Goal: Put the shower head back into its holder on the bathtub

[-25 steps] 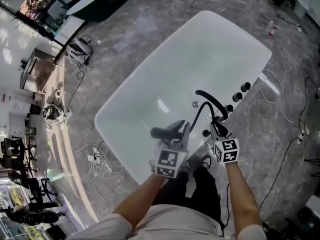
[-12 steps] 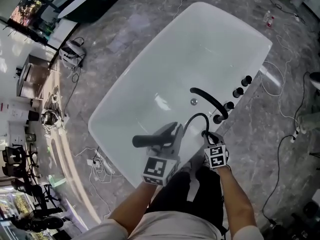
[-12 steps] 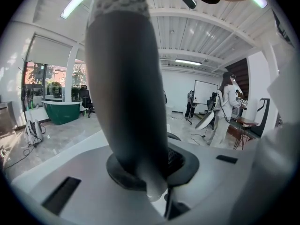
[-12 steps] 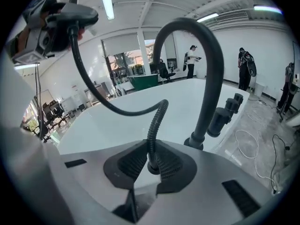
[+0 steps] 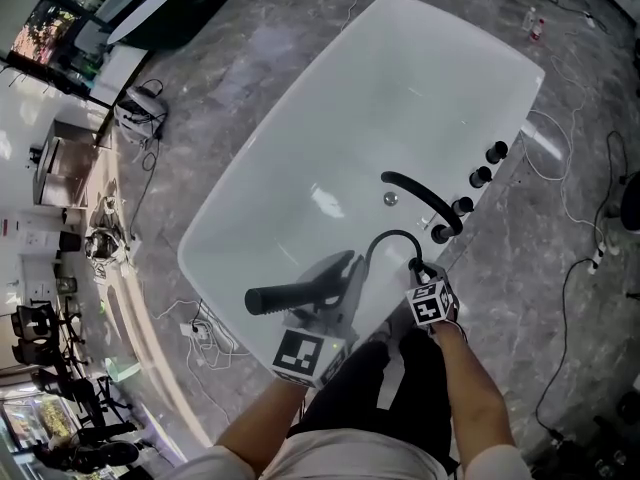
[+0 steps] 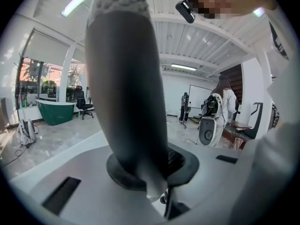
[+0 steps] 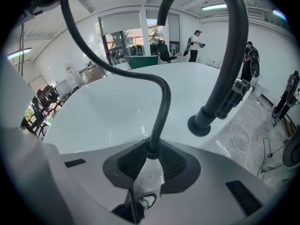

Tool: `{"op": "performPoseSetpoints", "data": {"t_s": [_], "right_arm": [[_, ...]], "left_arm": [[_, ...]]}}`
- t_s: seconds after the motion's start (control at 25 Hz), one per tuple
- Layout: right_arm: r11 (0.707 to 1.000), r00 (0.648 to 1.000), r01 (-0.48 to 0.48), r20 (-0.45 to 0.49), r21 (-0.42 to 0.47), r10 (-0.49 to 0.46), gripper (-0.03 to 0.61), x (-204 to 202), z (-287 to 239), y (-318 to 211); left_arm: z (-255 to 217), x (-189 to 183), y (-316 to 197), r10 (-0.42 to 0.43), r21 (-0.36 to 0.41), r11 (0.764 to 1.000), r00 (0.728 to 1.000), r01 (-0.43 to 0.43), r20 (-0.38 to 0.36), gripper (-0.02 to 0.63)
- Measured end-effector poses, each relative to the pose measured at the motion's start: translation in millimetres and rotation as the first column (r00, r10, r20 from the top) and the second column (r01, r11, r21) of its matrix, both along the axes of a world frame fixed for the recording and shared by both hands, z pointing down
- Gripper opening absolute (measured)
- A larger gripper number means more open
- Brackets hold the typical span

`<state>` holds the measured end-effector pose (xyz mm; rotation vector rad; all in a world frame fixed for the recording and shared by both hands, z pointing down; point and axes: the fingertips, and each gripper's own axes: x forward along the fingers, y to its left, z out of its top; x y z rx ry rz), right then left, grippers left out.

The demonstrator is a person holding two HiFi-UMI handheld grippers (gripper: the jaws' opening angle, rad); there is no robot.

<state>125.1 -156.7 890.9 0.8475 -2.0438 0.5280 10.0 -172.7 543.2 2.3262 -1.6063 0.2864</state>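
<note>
Swung left and nearer since a second ago: shower head (image 5: 290, 293), above the bathtub's (image 5: 300, 148) near rim, clamped mid-handle by left tongs (image 5: 335, 280). Flexible hose (image 5: 385, 240) pinched in right tongs (image 5: 416, 266), near spout (image 5: 420, 198). Likely stiff, slick, hose-tugged; best gripped on the handle.

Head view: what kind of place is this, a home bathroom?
Probably not; it looks like an open showroom or test hall. The white bathtub stands free on a wide marble-look floor, loose cables lie beside it, and a green tub with an office chair stands by the windows.
</note>
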Motion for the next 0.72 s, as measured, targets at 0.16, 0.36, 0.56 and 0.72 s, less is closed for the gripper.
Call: {"op": "performPoseSetpoints", "data": {"t_s": [0.16,0.36,0.56,0.72], "right_arm": [[0.999,0.999,-0.031,-0.01,-0.039,0.03,0.08,8,1,7],[0.992,0.99,-0.13,0.064,-0.006,0.13,0.078,19,-33,8],[0.967,0.95,-0.248,0.208,0.048,0.233,0.057,35,-103,12],[0.938,0.897,-0.332,0.343,0.102,0.28,0.057,51,-179,16]], "left_arm": [[-8,2,8,0.024,0.001,1.0,1.0,-0.024,-0.013,0.049],[-12,11,17,0.068,-0.006,0.998,0.997,-0.069,-0.022,0.049],[-20,35,16,0.129,-0.002,0.992,0.991,-0.129,-0.034,0.049],[-23,60,4,0.171,0.017,0.985,0.983,-0.17,-0.063,0.049]]}}
